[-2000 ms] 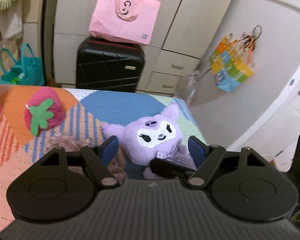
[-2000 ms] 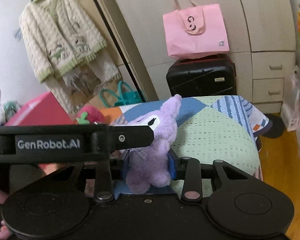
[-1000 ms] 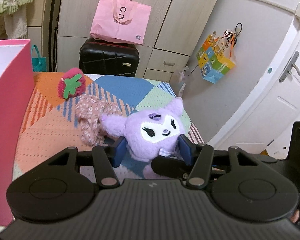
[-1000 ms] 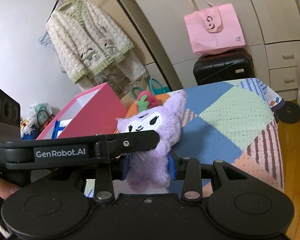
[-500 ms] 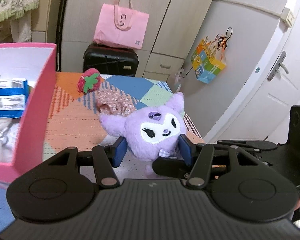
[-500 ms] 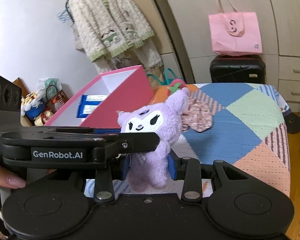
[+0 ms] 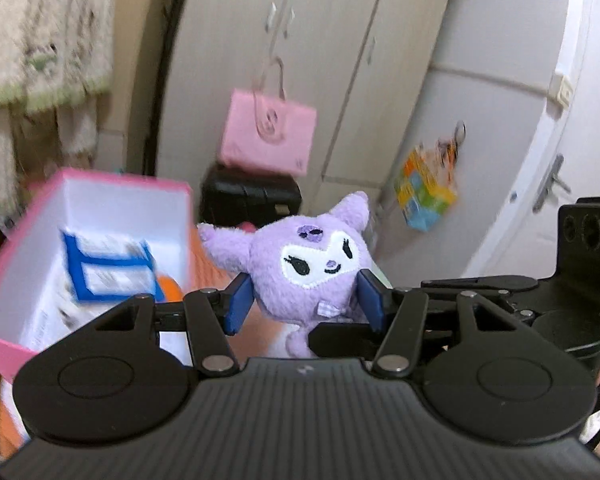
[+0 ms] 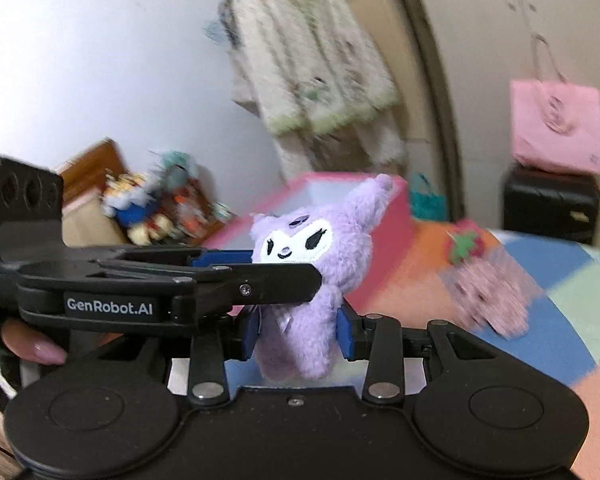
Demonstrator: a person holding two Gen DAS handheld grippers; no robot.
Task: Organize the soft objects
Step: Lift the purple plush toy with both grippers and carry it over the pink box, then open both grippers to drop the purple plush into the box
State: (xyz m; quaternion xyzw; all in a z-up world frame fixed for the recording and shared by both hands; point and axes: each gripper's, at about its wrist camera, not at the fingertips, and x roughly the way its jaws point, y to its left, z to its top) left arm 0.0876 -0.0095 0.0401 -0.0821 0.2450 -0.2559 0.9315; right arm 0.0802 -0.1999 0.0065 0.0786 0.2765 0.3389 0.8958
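Clamping the purple plush (image 7: 308, 268) between them, left gripper (image 7: 306, 300) and right gripper (image 8: 298, 334) hold it beside the pink box (image 7: 100, 184).

Plush (image 7: 308, 268) between both grippers, box (image 7: 4, 248) to its left

lift: purple plush (image 7: 312, 264) raised higher off the patchwork cover (image 8: 540, 280) since 2 s ago, carried leftward | box: pink box (image 7: 100, 196) now close ahead-left of left gripper (image 7: 302, 300), its inside in view | grip: left gripper closed onto plush head | view: backgrounds now blurred
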